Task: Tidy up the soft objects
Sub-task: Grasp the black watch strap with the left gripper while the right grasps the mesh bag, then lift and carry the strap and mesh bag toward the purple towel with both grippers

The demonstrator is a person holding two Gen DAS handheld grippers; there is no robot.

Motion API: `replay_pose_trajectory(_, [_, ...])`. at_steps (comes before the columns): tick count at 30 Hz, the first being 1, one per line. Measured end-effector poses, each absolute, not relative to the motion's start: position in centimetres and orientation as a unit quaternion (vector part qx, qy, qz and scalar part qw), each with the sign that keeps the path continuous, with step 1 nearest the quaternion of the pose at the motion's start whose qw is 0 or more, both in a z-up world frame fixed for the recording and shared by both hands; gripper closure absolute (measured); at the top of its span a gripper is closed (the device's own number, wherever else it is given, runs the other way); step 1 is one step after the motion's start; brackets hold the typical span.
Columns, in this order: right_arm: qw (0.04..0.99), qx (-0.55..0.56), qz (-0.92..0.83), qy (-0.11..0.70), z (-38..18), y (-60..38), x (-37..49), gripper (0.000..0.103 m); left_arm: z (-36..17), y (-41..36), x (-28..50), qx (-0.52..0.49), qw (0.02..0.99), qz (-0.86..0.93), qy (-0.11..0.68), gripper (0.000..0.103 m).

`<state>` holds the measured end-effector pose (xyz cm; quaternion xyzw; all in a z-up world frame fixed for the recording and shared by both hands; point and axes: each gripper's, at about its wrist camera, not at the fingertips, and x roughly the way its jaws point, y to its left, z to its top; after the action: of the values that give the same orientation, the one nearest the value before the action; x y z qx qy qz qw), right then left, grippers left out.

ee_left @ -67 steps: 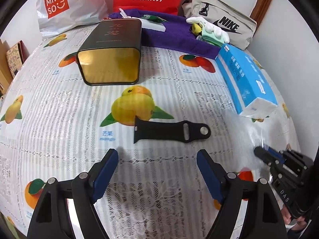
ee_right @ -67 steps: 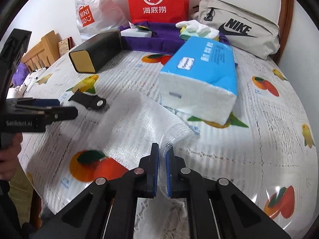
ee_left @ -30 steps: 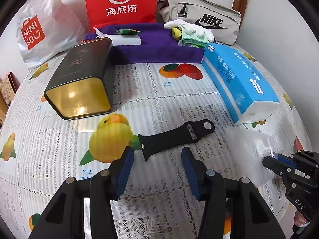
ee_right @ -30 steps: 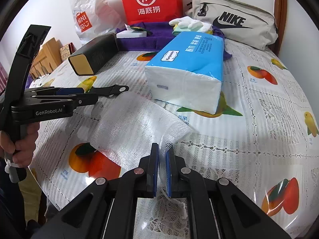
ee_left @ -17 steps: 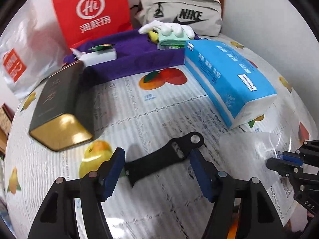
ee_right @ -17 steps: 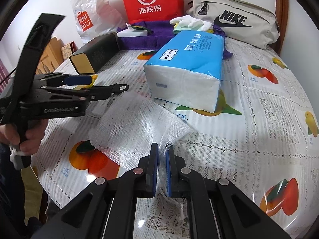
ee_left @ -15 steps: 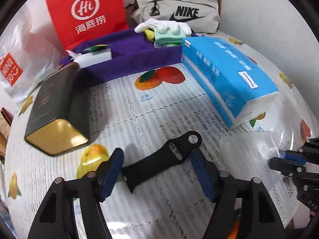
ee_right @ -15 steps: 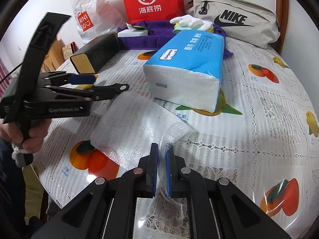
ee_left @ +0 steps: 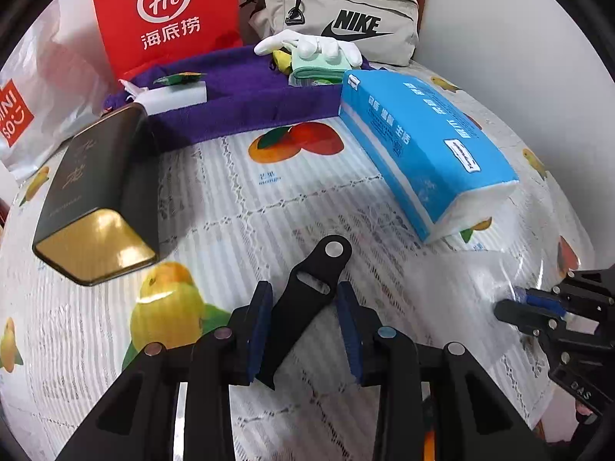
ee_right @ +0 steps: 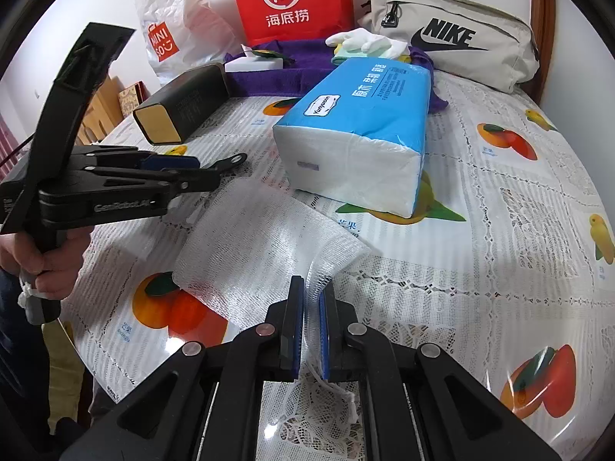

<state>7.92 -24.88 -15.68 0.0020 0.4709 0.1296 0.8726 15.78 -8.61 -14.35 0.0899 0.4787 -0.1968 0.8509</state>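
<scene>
Since the earlier frame, the left gripper (ee_left: 303, 322) has advanced over the black strap (ee_left: 303, 299), which now lies between its blue pads (ee_left: 258, 324); the jaws stand apart, the left pad touching or nearly touching the strap's edge, the right pad just clear of it. Around the strap: a dark tin with a gold end (ee_left: 96, 207) lies on its side to the left, a blue tissue pack (ee_left: 423, 153) to the right, and behind them a purple towel (ee_left: 246, 103) carrying a white block (ee_left: 175, 98), a white glove (ee_left: 307, 44) and a folded green cloth (ee_left: 317, 67). A red bag (ee_left: 169, 15), a white Miniso bag (ee_right: 173, 34) and a grey Nike pouch (ee_left: 338, 19) stand against the white wall. No item blocks the strap. All rest on a white lace-pattern tablecloth with fruit prints (ee_right: 519, 211), glossy with reflections. The right gripper (ee_right: 311, 319) is clenched on the near edge of a white gauze cloth (ee_right: 261, 246), which spreads flat towards the tissue pack, its frayed corner trailing below the jaws. The strap is matte black, with a slot and a metal stud at its far end, and lies diagonally on the cloth.
</scene>
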Motion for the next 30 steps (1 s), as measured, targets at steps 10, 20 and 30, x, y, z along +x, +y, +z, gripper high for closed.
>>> replay_pose_trajectory(10, [0.872,0.018,0.132,0.471,-15.8,-25.3,8.2,0.097,-14.4,-9.0,15.9,0.097,0.846,-0.216,0.477,0.075])
replay_pose_trajectory(20, [0.873,0.017,0.131,0.469,-15.7,-25.2,8.1,0.096,-14.5,-7.9,14.2,0.1,0.845,-0.205,0.484,0.055])
replay_pose_trajectory(30, [0.877,0.044,0.13,0.46,-15.9,-25.2,9.2,0.095,-14.4,-9.9,14.9,0.119,0.845,-0.224,0.47,0.078])
